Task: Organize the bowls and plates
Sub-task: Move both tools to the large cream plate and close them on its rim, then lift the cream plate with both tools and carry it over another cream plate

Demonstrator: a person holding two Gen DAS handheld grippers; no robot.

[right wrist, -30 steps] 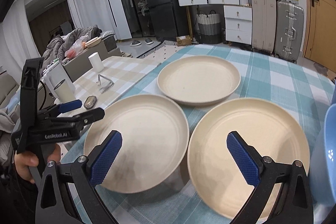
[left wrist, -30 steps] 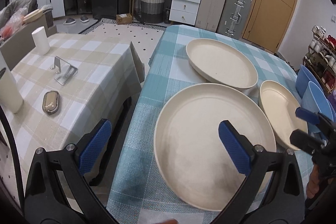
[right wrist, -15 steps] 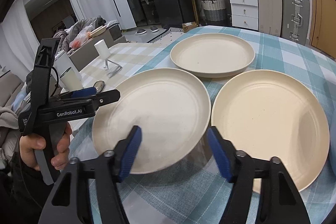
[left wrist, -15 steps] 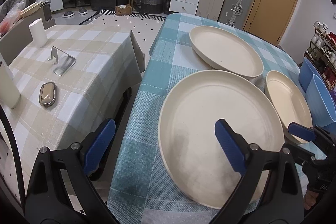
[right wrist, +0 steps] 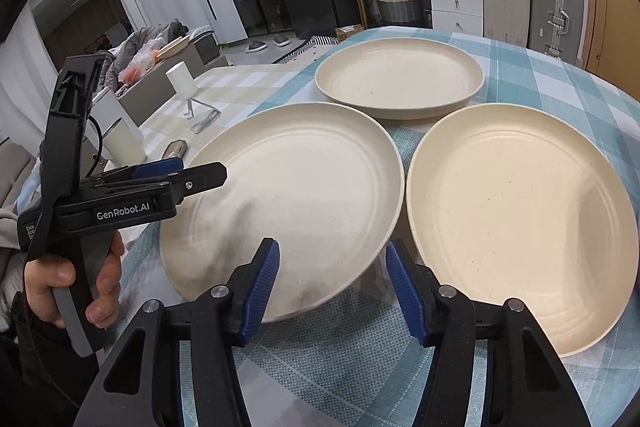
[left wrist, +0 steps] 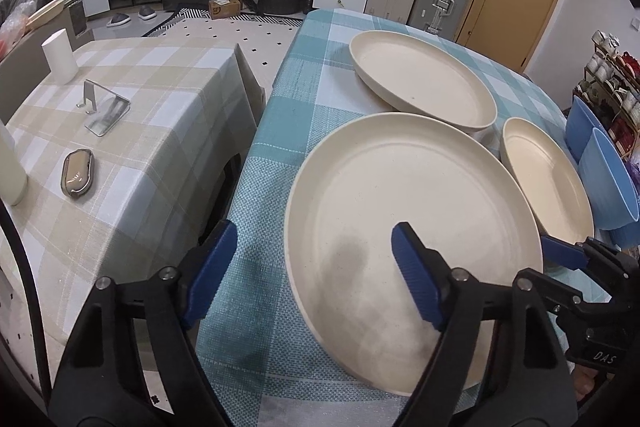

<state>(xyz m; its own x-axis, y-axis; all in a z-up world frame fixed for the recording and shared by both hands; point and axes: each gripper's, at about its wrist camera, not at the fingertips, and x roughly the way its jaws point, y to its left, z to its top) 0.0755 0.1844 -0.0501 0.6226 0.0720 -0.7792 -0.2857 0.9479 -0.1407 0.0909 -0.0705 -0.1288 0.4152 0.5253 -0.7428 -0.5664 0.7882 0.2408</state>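
Three cream plates lie on the teal checked tablecloth. The near plate is the largest in view. The far plate sits behind it, and the third plate is to its right. My left gripper is open, straddling the near plate's left rim. It also shows in the right wrist view. My right gripper is partly open, its jaws either side of the near plate's right rim. Its tip shows in the left wrist view.
Two blue bowls stand at the right table edge. A beige checked table stands to the left with a metal stand, a small case and white cups. A gap separates the tables.
My right gripper has narrowed and moved left onto the near plate's right rim. My left gripper has come closer to the plate's left rim.
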